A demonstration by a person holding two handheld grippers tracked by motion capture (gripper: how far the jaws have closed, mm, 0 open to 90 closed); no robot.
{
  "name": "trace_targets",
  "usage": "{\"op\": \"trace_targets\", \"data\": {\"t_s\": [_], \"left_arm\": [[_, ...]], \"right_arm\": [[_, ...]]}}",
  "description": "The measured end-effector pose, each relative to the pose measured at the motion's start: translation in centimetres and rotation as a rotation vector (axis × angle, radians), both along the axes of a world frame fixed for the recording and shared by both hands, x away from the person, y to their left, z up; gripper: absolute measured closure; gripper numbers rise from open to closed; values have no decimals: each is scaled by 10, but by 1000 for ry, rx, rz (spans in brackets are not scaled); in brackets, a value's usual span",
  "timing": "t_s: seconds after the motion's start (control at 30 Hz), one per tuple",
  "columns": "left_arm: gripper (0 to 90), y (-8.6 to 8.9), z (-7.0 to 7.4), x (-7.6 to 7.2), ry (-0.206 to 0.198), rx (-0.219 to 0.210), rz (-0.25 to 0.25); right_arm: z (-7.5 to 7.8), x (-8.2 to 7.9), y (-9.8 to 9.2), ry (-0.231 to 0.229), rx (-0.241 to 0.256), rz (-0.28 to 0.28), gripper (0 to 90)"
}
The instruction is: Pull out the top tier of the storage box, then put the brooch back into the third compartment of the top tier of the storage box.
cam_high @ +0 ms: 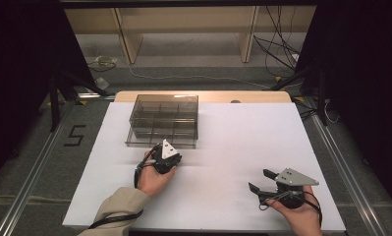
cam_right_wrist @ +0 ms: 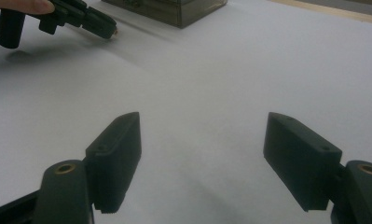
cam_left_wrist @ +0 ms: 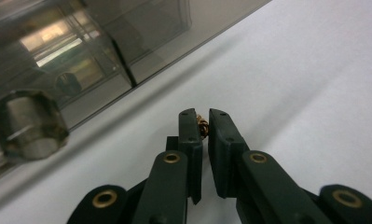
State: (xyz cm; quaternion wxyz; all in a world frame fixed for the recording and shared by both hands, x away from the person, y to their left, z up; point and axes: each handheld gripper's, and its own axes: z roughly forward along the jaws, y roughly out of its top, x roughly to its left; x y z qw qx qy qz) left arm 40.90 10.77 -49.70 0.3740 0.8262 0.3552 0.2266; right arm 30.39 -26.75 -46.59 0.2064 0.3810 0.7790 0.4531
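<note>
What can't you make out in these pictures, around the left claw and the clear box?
- Small golden thing in the left claw: left gripper view, mostly hidden between the jaws, too small to identify.
- Contents of the clear box: high view, tinted walls and glare obscure the compartments.
- Left claw's tips: high view, covered by its grey plate.

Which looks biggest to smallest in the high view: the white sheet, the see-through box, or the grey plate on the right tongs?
1. White sheet
2. See-through box
3. Grey plate on the right tongs
</note>
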Motion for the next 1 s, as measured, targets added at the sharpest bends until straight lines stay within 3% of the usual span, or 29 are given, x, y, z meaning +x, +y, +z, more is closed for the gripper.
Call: {"op": "trace_targets", "data": {"t_s": [1.0], "left_arm": [[841,3,11,-12,-27,-4,-16]], "right_arm": [[1,-1,-1,1,1,-2,284]]}}
